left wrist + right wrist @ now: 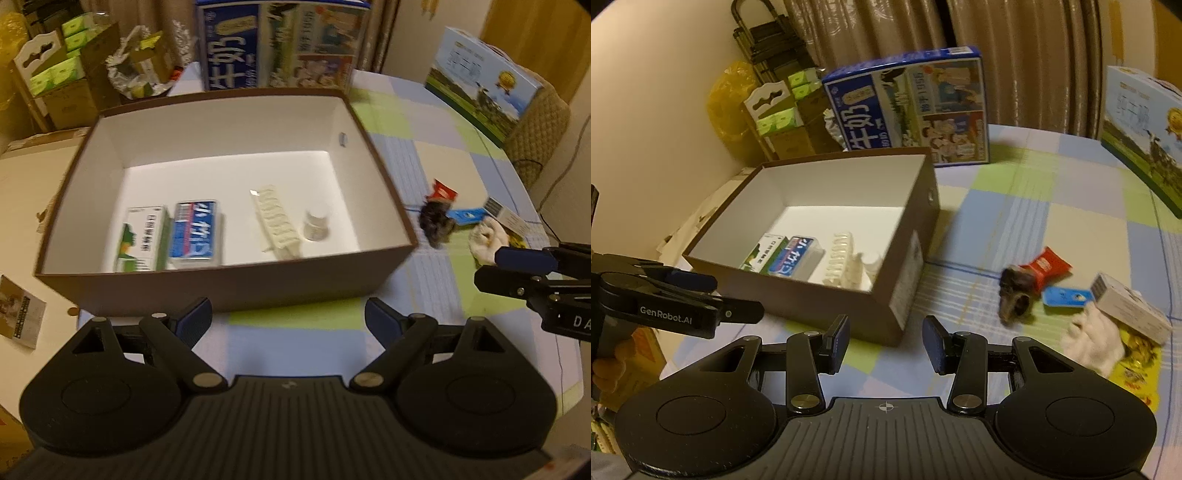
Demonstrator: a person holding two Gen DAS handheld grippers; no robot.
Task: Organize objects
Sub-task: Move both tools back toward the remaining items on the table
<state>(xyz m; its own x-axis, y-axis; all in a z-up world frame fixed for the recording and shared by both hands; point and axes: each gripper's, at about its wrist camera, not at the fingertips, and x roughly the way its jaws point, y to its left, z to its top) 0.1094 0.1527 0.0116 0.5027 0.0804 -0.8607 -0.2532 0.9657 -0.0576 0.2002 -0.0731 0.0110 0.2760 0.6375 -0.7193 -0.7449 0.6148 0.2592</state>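
A brown box with a white inside stands on the checked tablecloth. In it lie a green-and-white packet, a blue packet, a white ridged strip and a small white bottle. Right of the box a loose pile lies on the cloth: a dark furry item, a red wrapper, a blue card, a white carton and a white cloth. My left gripper is open and empty before the box's near wall. My right gripper is open and empty near the box's corner.
A tall blue milk carton stands behind the box, and a light-blue gift box at the far right. A yellow packet lies under the white cloth. Stacked cardboard and green packs sit beyond the table's left edge.
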